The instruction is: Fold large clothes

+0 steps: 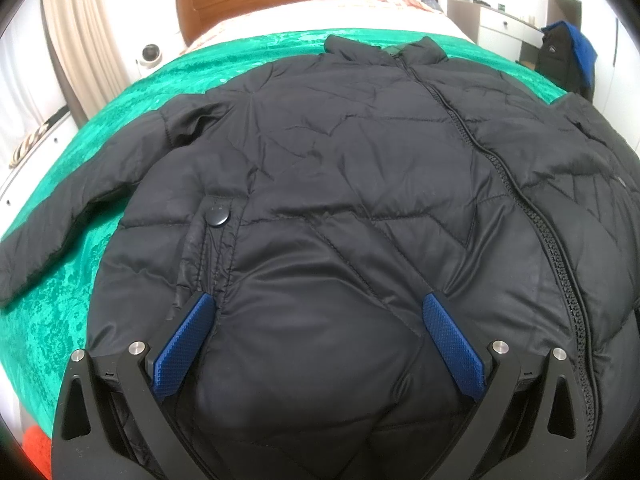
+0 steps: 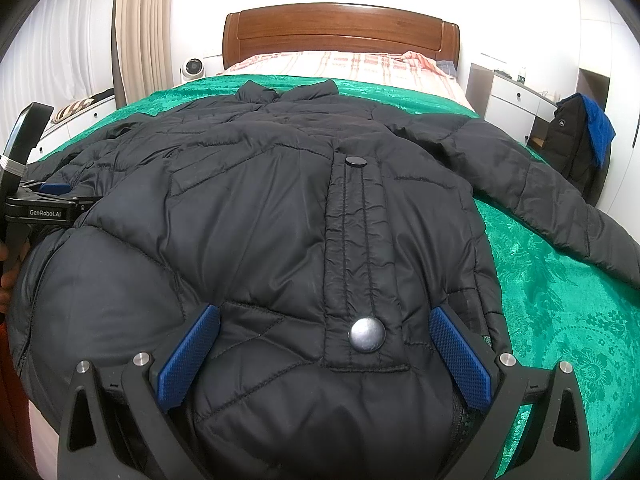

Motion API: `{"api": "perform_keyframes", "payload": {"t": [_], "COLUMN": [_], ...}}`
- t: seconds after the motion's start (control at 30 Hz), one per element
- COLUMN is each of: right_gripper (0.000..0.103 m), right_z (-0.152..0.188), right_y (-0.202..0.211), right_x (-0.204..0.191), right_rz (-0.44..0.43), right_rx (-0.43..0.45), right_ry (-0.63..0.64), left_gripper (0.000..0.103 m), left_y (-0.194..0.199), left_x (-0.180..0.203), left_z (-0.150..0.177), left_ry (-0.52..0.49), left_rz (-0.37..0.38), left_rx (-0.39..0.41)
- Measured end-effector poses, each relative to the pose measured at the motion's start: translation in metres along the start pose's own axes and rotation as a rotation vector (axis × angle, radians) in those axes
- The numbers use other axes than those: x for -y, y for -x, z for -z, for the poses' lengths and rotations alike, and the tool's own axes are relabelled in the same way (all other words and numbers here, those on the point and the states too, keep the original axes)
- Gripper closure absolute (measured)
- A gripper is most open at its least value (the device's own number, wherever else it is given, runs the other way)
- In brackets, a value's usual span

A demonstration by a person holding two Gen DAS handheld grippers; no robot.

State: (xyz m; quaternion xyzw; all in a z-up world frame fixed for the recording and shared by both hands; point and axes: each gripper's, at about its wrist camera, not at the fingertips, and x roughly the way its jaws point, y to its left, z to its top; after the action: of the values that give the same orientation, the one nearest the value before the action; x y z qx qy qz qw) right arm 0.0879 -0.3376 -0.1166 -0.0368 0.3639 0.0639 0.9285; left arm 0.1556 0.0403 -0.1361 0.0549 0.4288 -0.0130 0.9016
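A black quilted puffer jacket [image 1: 340, 168] lies front up on a green bedspread [image 1: 132, 128], collar toward the headboard, zipper closed, both sleeves spread outward. My left gripper [image 1: 318, 308] is open, its blue pads [image 1: 188, 340] straddling the jacket's lower left hem area. My right gripper [image 2: 324, 320] is open over the lower right hem of the jacket [image 2: 260, 200], a metal snap button [image 2: 367, 334] between its pads [image 2: 460, 356]. The left gripper [image 2: 56, 189] also shows at the left edge of the right wrist view.
The green bedspread [image 2: 560, 288] covers a bed with a wooden headboard [image 2: 340, 32] and checked bedding. A chair with dark and blue clothes [image 2: 580, 140] stands at the right by white drawers. Curtains and a small white fan [image 2: 192, 68] are at the left.
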Motion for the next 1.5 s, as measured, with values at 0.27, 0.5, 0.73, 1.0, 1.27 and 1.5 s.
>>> {"api": "perform_keyframes", "payload": {"t": [0.27,0.5,0.73,1.0,1.27,1.5], "right_gripper": [0.000,0.000,0.000,0.000,0.001,0.001], "right_z": [0.000,0.000,0.001,0.001,-0.017,-0.002], "right_y": [0.000,0.000,-0.001,0.000,0.043,0.076], "right_x": [0.000,0.000,0.000,0.000,0.060,0.240], "right_rz": [0.000,0.000,0.000,0.000,-0.124,0.115], "right_rx": [0.000,0.001,0.001,0.001,0.094,0.233], "right_ry": [0.000,0.000,0.000,0.000,-0.239,-0.730], "left_gripper": [0.000,0.000,0.000,0.000,0.000,0.000], "left_y": [0.000,0.000,0.000,0.000,0.013,0.055], "left_x": [0.000,0.000,0.000,0.000,-0.007,-0.042], "left_z": [0.000,0.000,0.000,0.000,-0.001,-0.005], "left_ry": [0.000,0.000,0.000,0.000,0.031,0.144], "left_rz": [-0.005,-0.005,-0.006,-0.006,0.030,0.130], "left_rx": [0.001,0.002,0.002,0.002,-0.007,0.026]}}
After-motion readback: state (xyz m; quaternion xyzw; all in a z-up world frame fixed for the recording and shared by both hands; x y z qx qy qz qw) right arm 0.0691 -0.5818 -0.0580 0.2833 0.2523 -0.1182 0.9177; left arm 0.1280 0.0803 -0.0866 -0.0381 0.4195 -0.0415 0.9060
